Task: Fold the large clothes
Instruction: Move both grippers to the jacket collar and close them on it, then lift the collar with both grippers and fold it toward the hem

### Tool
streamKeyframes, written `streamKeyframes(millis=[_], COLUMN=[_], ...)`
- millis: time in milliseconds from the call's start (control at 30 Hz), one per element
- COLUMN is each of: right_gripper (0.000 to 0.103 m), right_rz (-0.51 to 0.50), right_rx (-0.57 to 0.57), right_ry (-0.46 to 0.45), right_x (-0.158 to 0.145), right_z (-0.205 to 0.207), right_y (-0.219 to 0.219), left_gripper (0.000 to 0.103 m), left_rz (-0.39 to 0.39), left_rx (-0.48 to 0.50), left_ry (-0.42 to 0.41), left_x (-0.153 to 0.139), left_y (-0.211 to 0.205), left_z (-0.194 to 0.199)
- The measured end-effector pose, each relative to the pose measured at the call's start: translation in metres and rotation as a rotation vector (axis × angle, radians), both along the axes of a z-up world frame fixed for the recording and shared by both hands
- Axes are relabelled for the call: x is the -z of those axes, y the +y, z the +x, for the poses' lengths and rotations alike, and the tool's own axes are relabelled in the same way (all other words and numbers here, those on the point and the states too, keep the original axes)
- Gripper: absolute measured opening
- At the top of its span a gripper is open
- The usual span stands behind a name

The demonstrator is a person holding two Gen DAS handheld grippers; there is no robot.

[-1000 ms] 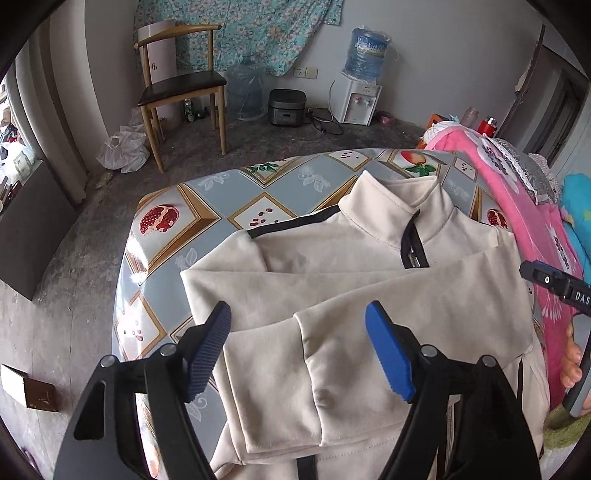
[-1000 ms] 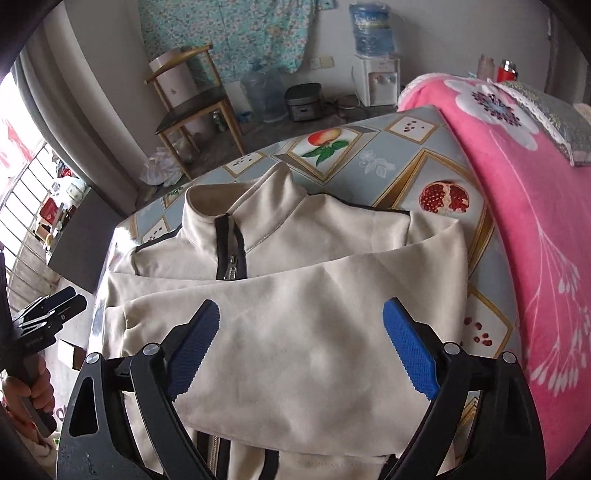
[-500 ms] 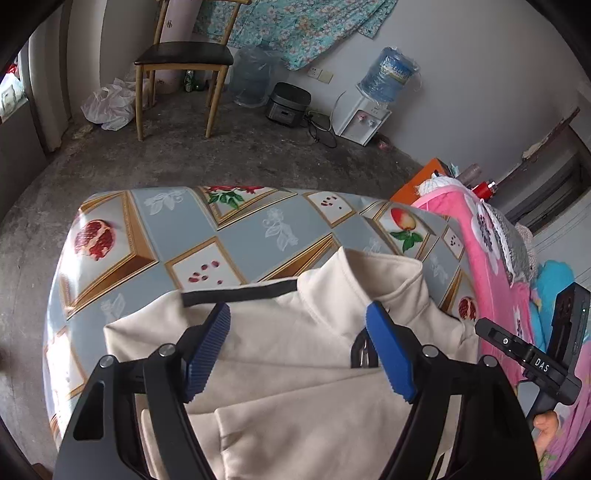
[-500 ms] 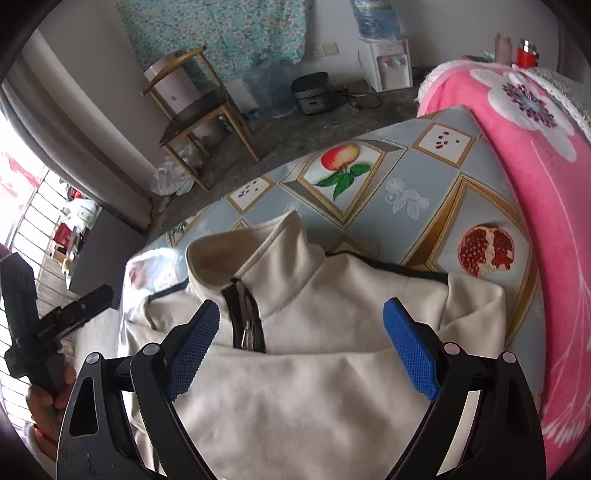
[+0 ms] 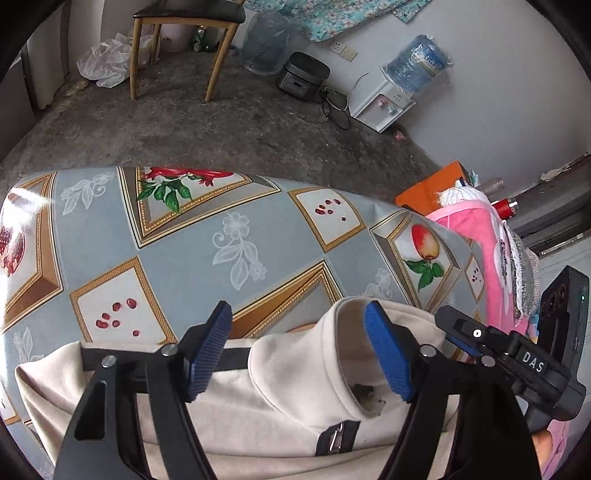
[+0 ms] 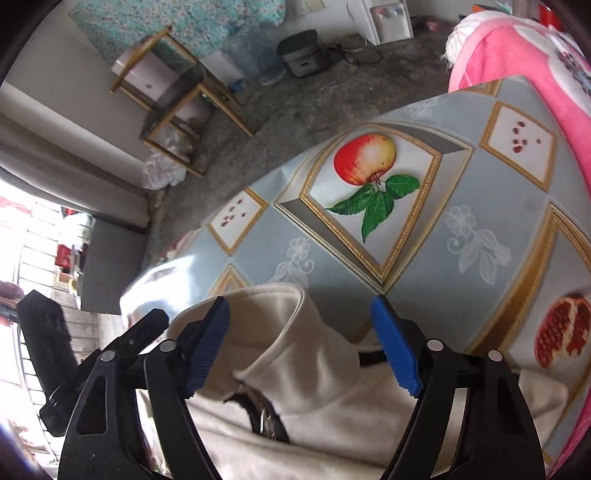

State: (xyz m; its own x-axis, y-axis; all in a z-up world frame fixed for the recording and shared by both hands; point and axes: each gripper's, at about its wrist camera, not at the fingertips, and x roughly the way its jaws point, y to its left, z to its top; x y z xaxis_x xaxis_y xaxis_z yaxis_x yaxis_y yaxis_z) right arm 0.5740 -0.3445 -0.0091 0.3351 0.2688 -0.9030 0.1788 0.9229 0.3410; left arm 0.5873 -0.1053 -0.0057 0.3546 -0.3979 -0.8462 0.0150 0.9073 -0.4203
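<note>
On the table point(image 5: 177, 258), covered by a cloth printed with fruit, lay the cream jacket point(image 5: 280, 413), spread along the near edge with its collar point(image 5: 295, 354) standing up and open toward the far side. A black strip ran along its left shoulder, and the zipper pull point(image 5: 334, 439) sat just below the collar.

The left gripper point(image 5: 297, 354) pointed steeply down over the left side of the collar. Its blue pads point(image 5: 208, 350) were apart and closing; the collar stood between them, but neither pad pressed on it. The right gripper point(image 6: 301, 347) hung over the right side of the same collar, jaws likewise apart and closing, with the collar fabric between them and not clamped. Each gripper showed at the edge of the other's view, close alongside.

To the right, a pink blanket point(image 6: 517, 55) butted against the table.

As for containers: a water dispenser point(image 5: 384, 107) stood on the floor by the wall, carrying a large blue bottle point(image 5: 417, 66) tilted on top; how full it was could not be told. An empty-looking clear jug point(image 5: 266, 40) sat beside a dark rice cooker point(image 5: 303, 75), lid shut. A white plastic bag point(image 5: 103, 62) lay crumpled by the chair point(image 5: 184, 22), contents hidden.
</note>
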Motion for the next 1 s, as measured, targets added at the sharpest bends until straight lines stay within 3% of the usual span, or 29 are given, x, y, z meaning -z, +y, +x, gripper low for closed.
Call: streamKeyframes(millis=[33, 100, 167, 200, 233, 333, 667, 867, 1000], right_gripper=[0.064, 0.048, 0.037, 0.025, 0.016, 0.014, 0.009, 0.009, 0.010], right_rz=[-0.036, -0.084, -0.082, -0.087, -0.091, -0.133, -0.210, -0.282, -0.348], right_rx=[0.000, -0.017, -0.041, -0.058, -0.077, -0.124, -0.242, -0.293, -0.332], right_ry=[0.016, 0.028, 0.010, 0.001, -0.010, -0.054, -0.170, -0.214, -0.203], right_x=[0.003, 0.007, 0.006, 0.003, 0.000, -0.011, -0.033, -0.023, -0.006], right_z=[0.004, 0.004, -0.002, -0.006, -0.011, -0.026, -0.094, -0.139, -0.161], right_y=[0.002, 0.006, 0.007, 0.007, 0.008, 0.011, 0.029, 0.038, 0.046], left_gripper=[0.057, 0.034, 0.017, 0.007, 0.007, 0.005, 0.004, 0.004, 0.005], left_rz=[0.012, 0.016, 0.027, 0.042, 0.060, 0.097, 0.102, 0.175, 0.191], left_rx=[0.000, 0.013, 0.049, 0.076, 0.103, 0.182, 0.321, 0.438, 0.465], left_ry=[0.000, 0.003, -0.018, -0.039, -0.060, -0.119, -0.232, -0.317, -0.305], left_x=[0.002, 0.006, 0.004, 0.001, -0.002, -0.013, -0.039, -0.038, -0.021], left_y=[-0.002, -0.005, -0.009, -0.013, -0.016, -0.026, -0.017, -0.015, -0.011], left_z=[0.001, 0.002, -0.001, -0.003, -0.006, -0.016, -0.075, -0.121, -0.139])
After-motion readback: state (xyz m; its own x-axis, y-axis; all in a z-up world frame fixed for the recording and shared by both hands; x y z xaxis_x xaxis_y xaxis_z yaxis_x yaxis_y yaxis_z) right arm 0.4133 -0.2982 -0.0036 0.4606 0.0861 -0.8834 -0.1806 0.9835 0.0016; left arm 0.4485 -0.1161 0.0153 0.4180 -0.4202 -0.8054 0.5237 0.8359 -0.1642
